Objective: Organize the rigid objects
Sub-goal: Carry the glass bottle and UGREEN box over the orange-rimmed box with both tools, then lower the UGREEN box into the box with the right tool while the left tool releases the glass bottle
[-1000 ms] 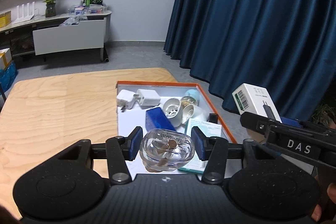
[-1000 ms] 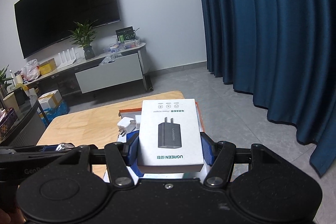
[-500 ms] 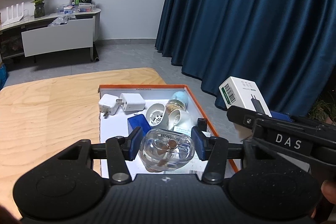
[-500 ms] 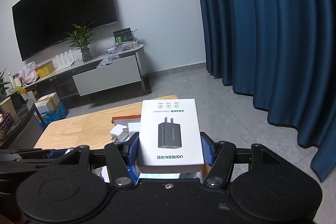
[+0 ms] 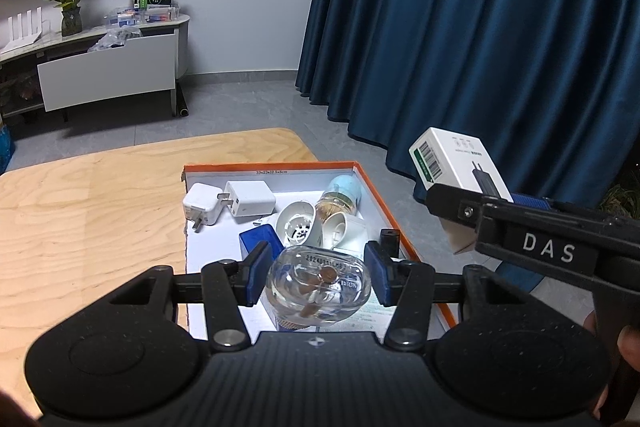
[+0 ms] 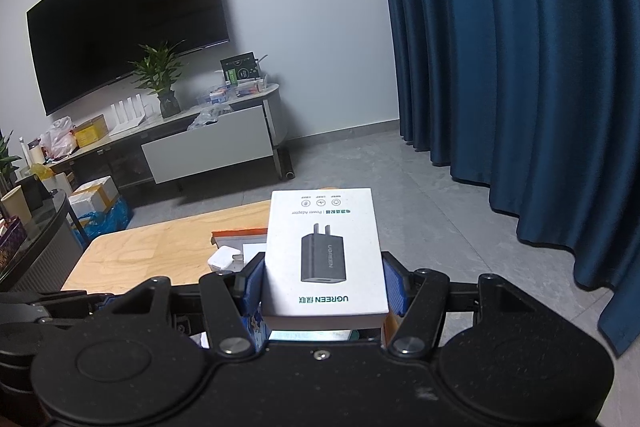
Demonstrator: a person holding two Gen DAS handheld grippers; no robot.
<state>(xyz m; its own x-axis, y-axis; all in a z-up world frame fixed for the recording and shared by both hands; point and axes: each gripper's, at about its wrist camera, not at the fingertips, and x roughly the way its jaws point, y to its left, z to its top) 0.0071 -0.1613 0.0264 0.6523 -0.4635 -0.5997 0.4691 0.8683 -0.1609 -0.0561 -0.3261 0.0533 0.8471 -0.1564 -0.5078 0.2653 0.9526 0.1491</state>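
My left gripper is shut on a clear glass bottle, held above the near end of an orange-edged white tray on the wooden table. Inside the tray lie two white chargers, white round plugs, a blue box and a small blue-capped bottle. My right gripper is shut on a white power-adapter box. In the left wrist view that adapter box hangs beyond the tray's right edge.
A dark blue curtain hangs on the right. A white TV cabinet with a plant stands by the far wall under a black screen. Boxes and bags lie on the floor at left.
Both grippers drifted sideways with their loads: the tray slid left in the left wrist view and now shows less behind the adapter box. Neither grip has altered.
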